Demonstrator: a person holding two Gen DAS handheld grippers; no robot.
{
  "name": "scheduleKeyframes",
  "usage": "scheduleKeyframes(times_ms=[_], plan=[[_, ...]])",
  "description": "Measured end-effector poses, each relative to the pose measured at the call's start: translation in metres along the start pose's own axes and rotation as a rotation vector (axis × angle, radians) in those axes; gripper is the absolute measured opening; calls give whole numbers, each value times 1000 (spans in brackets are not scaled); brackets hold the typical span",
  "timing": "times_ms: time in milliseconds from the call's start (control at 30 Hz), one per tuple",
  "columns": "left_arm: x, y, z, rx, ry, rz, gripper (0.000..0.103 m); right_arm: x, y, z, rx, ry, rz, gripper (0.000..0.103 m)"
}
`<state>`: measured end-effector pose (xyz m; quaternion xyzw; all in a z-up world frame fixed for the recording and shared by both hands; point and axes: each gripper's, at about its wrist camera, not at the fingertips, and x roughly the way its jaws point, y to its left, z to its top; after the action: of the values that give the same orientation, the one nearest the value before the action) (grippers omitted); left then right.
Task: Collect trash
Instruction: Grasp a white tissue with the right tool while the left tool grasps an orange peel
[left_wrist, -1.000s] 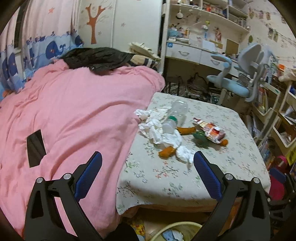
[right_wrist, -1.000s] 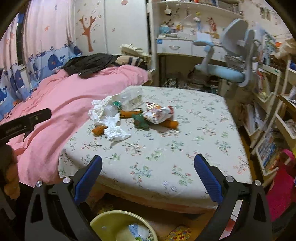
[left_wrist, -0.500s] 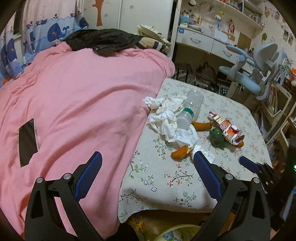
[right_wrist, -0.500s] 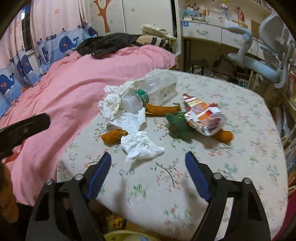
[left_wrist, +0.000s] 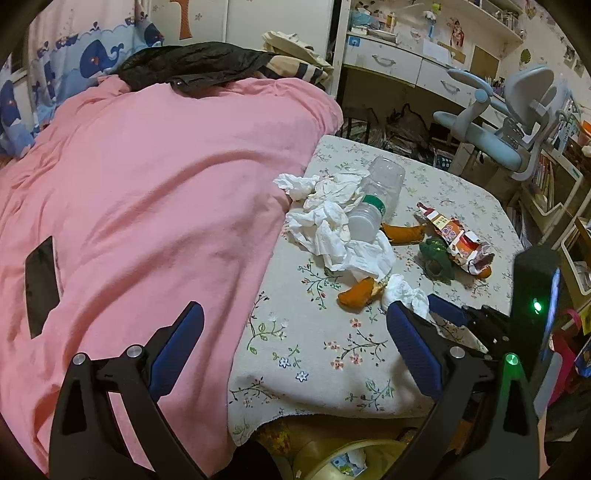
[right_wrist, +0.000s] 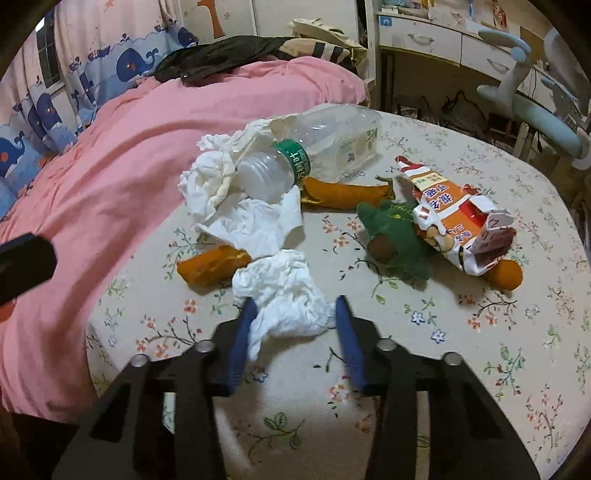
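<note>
Trash lies clustered on my flowered tablecloth (right_wrist: 443, 387), all placed here relative to the clear plastic bottle (right_wrist: 317, 147), which lies on its side with a green label band, its capped end toward me. Crumpled white tissues (right_wrist: 218, 184) sit touching the bottle's neck on the left and spread in front of it. An orange peel piece (right_wrist: 343, 192) lies just in front of the bottle; a second (right_wrist: 210, 264) lies nearer me, left. One separate tissue wad (right_wrist: 291, 295) lies nearest me (between my blue fingers, which are closing). A torn orange-and-white snack wrapper (right_wrist: 454, 221) lies right of the bottle, partly over a green scrap (right_wrist: 395, 236).
</note>
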<state>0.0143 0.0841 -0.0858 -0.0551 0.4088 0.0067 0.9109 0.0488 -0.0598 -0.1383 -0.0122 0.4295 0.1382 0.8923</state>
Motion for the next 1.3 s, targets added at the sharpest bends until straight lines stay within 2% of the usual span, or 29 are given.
scheduleKeyframes(times_ms=[33,67,133,433,633,700,733,767,833,867,1033,1100,1133,1167,1300], plan=[[2,0,1,-1,4,1,95,-1,-2,1,3,6,3,23],[3,0,1,0,7,2,95,-4,-6,0,10,13,8,18],[8,-1,3,11,19,1,95,-8,-12,-2,10,23,10,14],[33,-21,12,87,46,-11,95,-46,-29,-12,-86,89,14,13],[49,-23,22,86,44,4,95,-46,-44,-18,-3,110,53,13],[53,-24,24,88,46,6,95,-42,-43,-21,6,128,56,18],[56,-25,26,93,53,-3,95,-41,-42,-21,10,129,60,27],[57,-26,26,98,62,-18,95,-42,-42,-21,16,126,67,44],[59,-29,24,109,73,-35,95,-48,-42,-19,23,88,65,67],[59,-32,23,123,81,-51,95,-49,-41,-18,18,69,71,67],[69,-44,18,189,134,-83,95,-39,-35,-15,15,77,91,67],[73,-48,16,212,150,-92,90,-33,-33,-15,11,87,83,67],[76,-51,15,235,162,-98,88,-33,-34,-16,9,93,82,64],[77,-54,13,248,167,-102,83,-31,-33,-17,5,101,78,54],[85,-66,10,311,182,-112,71,-28,-36,-20,3,120,68,43]])
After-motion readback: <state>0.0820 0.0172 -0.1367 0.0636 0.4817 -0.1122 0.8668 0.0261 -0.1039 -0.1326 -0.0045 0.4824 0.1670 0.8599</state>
